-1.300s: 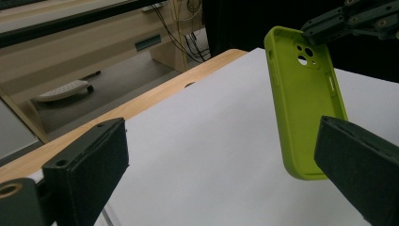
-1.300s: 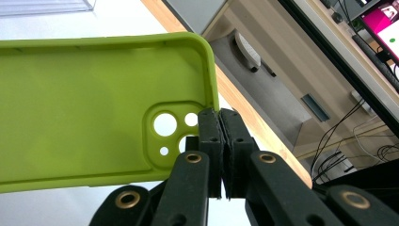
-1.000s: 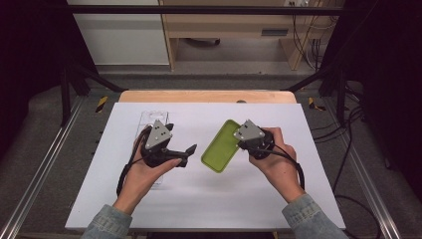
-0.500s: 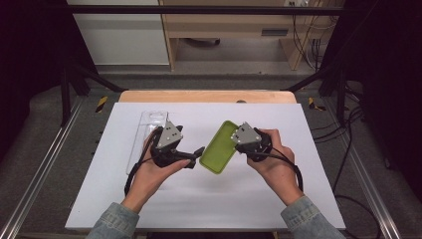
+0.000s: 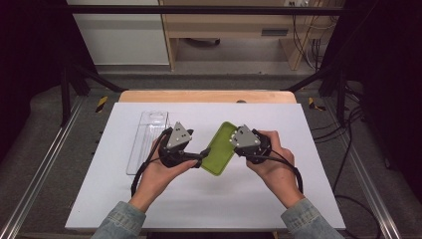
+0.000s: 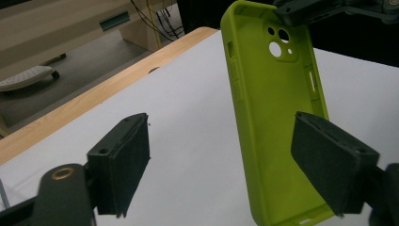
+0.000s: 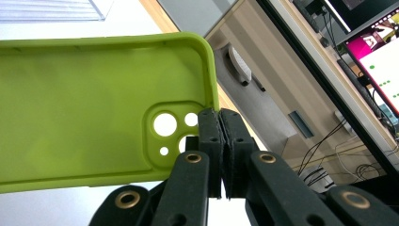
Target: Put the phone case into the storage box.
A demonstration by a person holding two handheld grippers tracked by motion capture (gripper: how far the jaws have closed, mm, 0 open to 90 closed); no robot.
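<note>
A lime-green phone case (image 5: 219, 149) is held off the white table, hollow side up. My right gripper (image 5: 235, 143) is shut on the rim of its camera-hole end (image 7: 164, 125), the two jaws (image 7: 220, 117) pinching the edge. My left gripper (image 5: 202, 156) is at the case's other end; its jaws have just been closing. In the left gripper view the case (image 6: 277, 117) stands between the jaws (image 6: 221, 136). It is close against the right pad (image 6: 329, 165) and far from the left pad (image 6: 122, 165), so nothing is pinched.
A clear plastic tray (image 5: 148, 135) lies flat on the white table sheet (image 5: 298, 199) to the left of my left hand. The table's wooden far edge (image 5: 209, 96) runs behind. A desk and cables stand beyond the table.
My left hand has moved right, up to the lower end of the green case, and its jaws have narrowed. The right gripper and the case have stayed put.
</note>
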